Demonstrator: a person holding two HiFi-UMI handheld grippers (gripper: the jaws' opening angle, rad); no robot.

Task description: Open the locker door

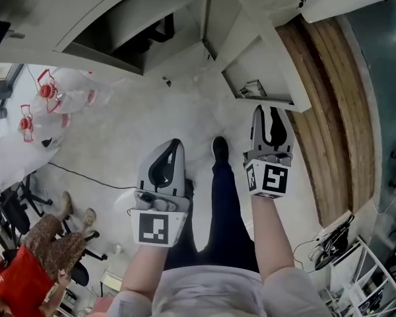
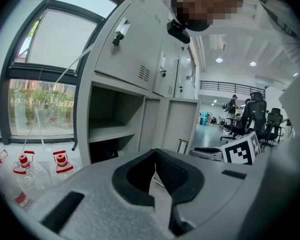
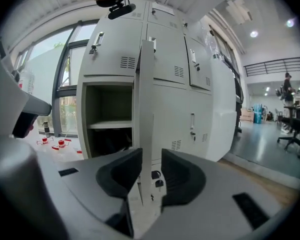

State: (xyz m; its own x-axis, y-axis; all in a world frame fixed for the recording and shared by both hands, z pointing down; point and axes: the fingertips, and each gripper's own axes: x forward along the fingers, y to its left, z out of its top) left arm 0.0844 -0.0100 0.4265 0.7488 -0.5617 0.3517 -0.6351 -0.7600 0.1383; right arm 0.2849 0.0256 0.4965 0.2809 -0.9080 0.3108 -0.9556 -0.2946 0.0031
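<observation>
The locker door point(image 3: 146, 109) already stands swung out from the right edge of the open compartment point(image 3: 107, 109), its free edge turned straight toward the right gripper point(image 3: 151, 154). That gripper's jaws stand partly apart, and the door's thin edge lines up in the gap between them. The pads do not press on it, and the door looks to sit a little beyond the fingertips, so nothing is held. What look like keys point(image 3: 155, 176) hang at the lock on that edge.

The left gripper point(image 2: 155, 156) has its jaw tips drawn together on nothing, and it points at the locker's lower openings, left of the door.

The opening looks mostly done. To swing the door wider, I would slide the right gripper forward until both pads flank the edge. I would grip above the keys and follow the hinge's arc, not pull straight.
</observation>
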